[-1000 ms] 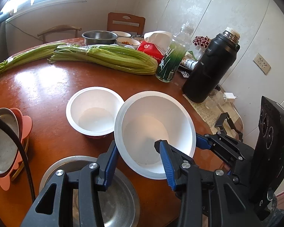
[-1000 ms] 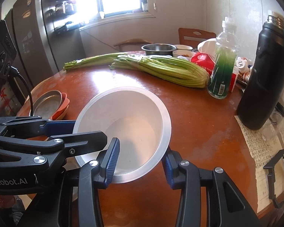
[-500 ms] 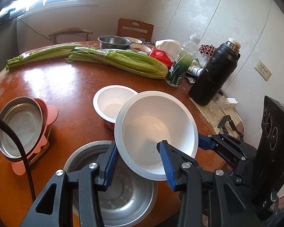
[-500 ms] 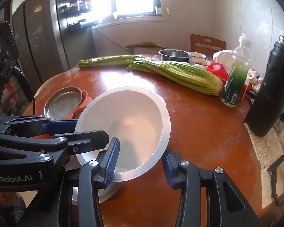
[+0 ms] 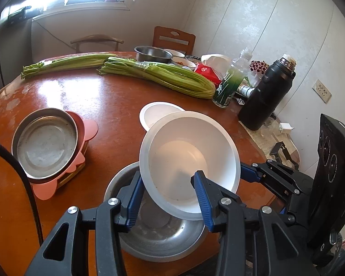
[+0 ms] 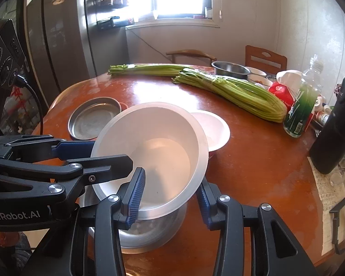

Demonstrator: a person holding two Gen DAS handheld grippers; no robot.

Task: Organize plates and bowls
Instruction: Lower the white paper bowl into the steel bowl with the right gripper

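Observation:
Both grippers hold one large white bowl point(image 5: 186, 156) by its near rim, each with one finger inside and one outside. My left gripper point(image 5: 165, 195) and right gripper point(image 6: 170, 191) keep it tilted above a steel bowl point(image 5: 158, 234) near the table's front edge; the steel bowl also shows in the right wrist view point(image 6: 147, 232). The white bowl point(image 6: 154, 151) hides most of the steel bowl. A smaller white bowl point(image 5: 156, 112) stands just behind. A steel plate point(image 5: 43, 142) rests on a pink plate point(image 5: 89, 128) at the left.
Two celery bundles point(image 5: 158, 76) lie across the far table point(image 5: 99, 105). A green bottle point(image 5: 230, 82), a black thermos point(image 5: 269, 94), a red packet and more bowls point(image 5: 153, 54) stand at the back right. Paper lies by the right edge.
Both grippers have carried the large white bowl back toward the near edge, from beside the small white bowl to over the steel bowl, and it is now tilted.

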